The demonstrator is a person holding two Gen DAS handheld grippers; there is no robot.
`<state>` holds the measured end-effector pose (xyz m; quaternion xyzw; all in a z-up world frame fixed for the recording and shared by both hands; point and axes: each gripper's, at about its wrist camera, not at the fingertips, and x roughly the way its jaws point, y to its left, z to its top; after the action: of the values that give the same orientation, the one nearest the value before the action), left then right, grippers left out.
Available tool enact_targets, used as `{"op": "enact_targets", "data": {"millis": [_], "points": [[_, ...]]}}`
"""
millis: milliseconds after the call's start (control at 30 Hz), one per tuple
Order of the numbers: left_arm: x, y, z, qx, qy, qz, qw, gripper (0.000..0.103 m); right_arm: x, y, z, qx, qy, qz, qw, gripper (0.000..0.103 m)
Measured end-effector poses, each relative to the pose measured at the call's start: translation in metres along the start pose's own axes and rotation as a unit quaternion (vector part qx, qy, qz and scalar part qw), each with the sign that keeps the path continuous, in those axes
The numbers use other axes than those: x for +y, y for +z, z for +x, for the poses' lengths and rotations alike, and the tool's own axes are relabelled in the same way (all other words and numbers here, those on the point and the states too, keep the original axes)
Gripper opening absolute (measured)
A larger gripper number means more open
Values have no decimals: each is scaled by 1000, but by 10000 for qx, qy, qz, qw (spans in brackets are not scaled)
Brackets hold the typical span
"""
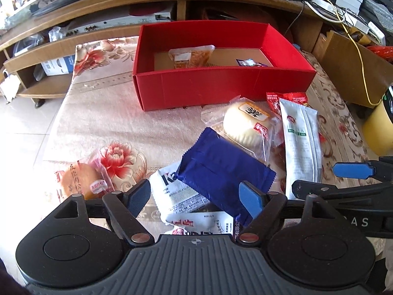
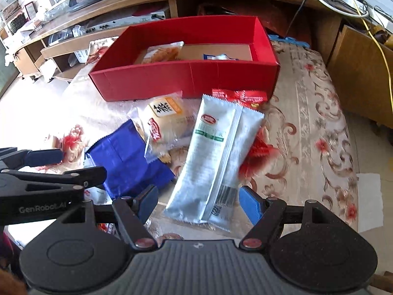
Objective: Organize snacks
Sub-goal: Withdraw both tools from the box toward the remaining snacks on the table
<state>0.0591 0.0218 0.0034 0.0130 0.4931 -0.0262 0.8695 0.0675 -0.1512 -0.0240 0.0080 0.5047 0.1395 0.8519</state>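
A red box point(image 1: 221, 91) point(image 2: 186, 78) stands at the back of the cloth-covered table and holds a bread packet point(image 1: 191, 55) and a small blue-white packet point(image 1: 249, 62). In front of it lies a pile of snacks: a blue packet point(image 1: 221, 172) point(image 2: 127, 157), a round bun in clear wrap point(image 1: 248, 125) point(image 2: 164, 123), a long white packet point(image 1: 301, 147) point(image 2: 216, 162), red packets point(image 1: 287, 98) and white packets point(image 1: 179, 191). My left gripper point(image 1: 196, 200) is open around the blue packet's near end. My right gripper point(image 2: 199, 204) is open around the white packet's near end.
A bun in pink-red wrap point(image 1: 81, 182) lies alone at the left of the table. A wooden TV stand point(image 1: 172, 2) with electronics and cables runs behind the table. A cardboard box point(image 1: 351, 68) and a yellow container point(image 1: 378, 127) stand at the right.
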Motion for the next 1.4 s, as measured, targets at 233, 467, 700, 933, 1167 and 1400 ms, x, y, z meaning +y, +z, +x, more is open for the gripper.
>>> {"op": "enact_targets", "data": {"millis": [233,467,700,933,1167,1400], "points": [[-4,-7,-1,38,22,117,9999,85,-5,-3,2,65,-111,65,9999,69],[-5,-10,1,87,64,180,9998,85,-7,-3,3,54,-138,104,9998,69],[-6,-14,4,160,81,269,9995,86,-7,1,5,8,-116,167,9998,69],[-6,-15,6,205,61,273,9994,86,-5,5,12,53,-119,189,9997,69],[-5,-17,7,245,38,293,9993,86,-3,6,17,91,-108,198,9997,69],[-7,-18,8,263,25,356,9990,87,-1,7,23,154,-112,162,9997,70]]}}
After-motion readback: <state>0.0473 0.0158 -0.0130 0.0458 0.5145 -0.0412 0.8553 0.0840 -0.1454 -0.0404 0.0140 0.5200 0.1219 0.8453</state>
